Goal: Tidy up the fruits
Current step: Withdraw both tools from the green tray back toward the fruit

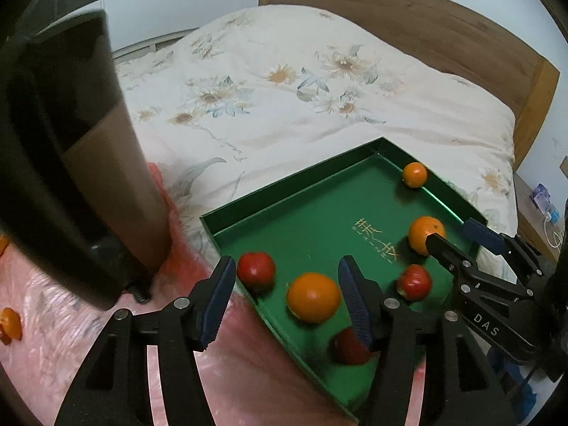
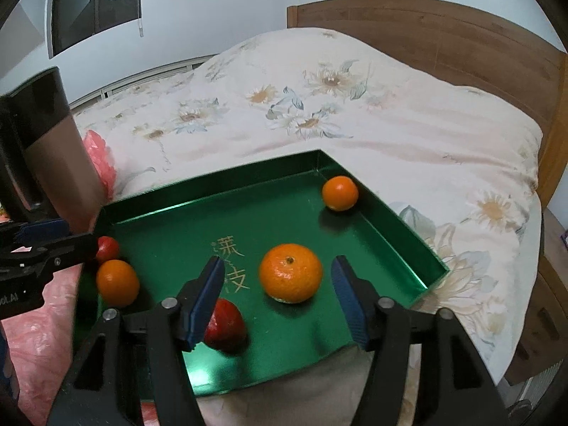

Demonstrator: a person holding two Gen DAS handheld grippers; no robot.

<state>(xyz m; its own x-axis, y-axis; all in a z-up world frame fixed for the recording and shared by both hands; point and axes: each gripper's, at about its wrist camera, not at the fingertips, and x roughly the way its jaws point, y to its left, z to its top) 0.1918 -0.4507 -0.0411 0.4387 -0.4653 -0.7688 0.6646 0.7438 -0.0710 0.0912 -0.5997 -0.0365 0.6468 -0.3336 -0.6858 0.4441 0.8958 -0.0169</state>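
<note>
Your left gripper [image 1: 287, 300] spread wide over an orange [image 1: 313, 301], your right gripper [image 2: 280, 298] wide around a mandarin [image 2: 290, 272], both in the green tray [image 2: 372, 227]

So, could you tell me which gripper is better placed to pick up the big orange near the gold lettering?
The right gripper: it is open with the big orange centred between its fingers. The left gripper is open around another orange near the green tray corner.

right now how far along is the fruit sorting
Done: three oranges and three red fruits sit in the green tray. In hand: nothing; the right tongs are open around the big orange, and the left tongs are open too. Left: orange pieces remain outside on the pink sheet.
</note>
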